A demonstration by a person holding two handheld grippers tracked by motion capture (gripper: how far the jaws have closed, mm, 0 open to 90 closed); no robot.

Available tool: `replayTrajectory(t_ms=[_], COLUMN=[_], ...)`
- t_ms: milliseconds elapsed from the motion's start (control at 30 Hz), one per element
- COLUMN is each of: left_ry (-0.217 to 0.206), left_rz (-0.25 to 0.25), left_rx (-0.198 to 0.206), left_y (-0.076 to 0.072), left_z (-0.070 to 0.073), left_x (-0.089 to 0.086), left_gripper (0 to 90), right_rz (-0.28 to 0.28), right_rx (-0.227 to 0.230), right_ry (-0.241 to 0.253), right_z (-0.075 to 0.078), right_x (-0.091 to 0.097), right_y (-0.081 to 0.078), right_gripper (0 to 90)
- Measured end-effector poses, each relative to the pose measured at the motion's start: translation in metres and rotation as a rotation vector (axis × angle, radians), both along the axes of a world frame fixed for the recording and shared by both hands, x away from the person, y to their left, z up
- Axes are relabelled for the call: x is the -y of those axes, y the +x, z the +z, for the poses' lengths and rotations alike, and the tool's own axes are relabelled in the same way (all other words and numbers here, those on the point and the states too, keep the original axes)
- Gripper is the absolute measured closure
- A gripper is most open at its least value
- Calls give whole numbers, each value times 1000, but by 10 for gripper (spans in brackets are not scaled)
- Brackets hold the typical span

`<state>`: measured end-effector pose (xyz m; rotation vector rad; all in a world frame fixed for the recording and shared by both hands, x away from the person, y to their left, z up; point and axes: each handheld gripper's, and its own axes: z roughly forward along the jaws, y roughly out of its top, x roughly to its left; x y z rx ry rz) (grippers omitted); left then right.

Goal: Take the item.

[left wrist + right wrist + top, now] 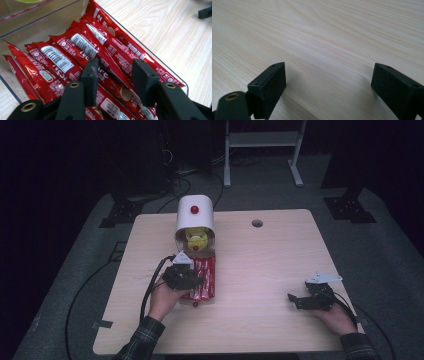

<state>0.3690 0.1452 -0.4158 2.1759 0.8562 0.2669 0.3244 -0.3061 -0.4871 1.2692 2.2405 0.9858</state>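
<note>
A clear drawer tray (196,303) is pulled out in front of a white domed container (195,217) at mid-table. Several red stick packets (205,279) lie lengthwise in it. My left gripper (192,282) hovers over the tray's left side. In the left gripper view its jaws (116,75) dip among the red packets (82,47), straddling one or two of them, and I see no pad pressing on any. My right gripper (296,300) rests low on the bare table near the right front, its jaws (328,80) wide apart with nothing between them.
Yellow packets (196,239) show inside the white container's open mouth, and a red knob (194,210) sits on top. A cable hole (257,223) is at the table's far side. The tray's clear wall (50,22) rises behind the packets. Black cables trail off the left edge.
</note>
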Motion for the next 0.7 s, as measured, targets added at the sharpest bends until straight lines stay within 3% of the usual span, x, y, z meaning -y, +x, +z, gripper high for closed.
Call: replayTrajectory(t_ms=[133, 367, 700], left_ry=[0, -46, -41], left_rz=[10, 2, -4], left_rx=[-4, 2, 33], left_y=[0, -1, -4], left_z=[1, 2, 6], left_x=[-2, -5, -3], left_gripper=[674, 856, 871], right_rz=[0, 0, 0], right_rx=[0, 0, 0], right_ry=[0, 0, 0], right_z=[0, 0, 0], right_x=[0, 0, 0], right_y=[0, 0, 0], right_gripper=[114, 114, 114])
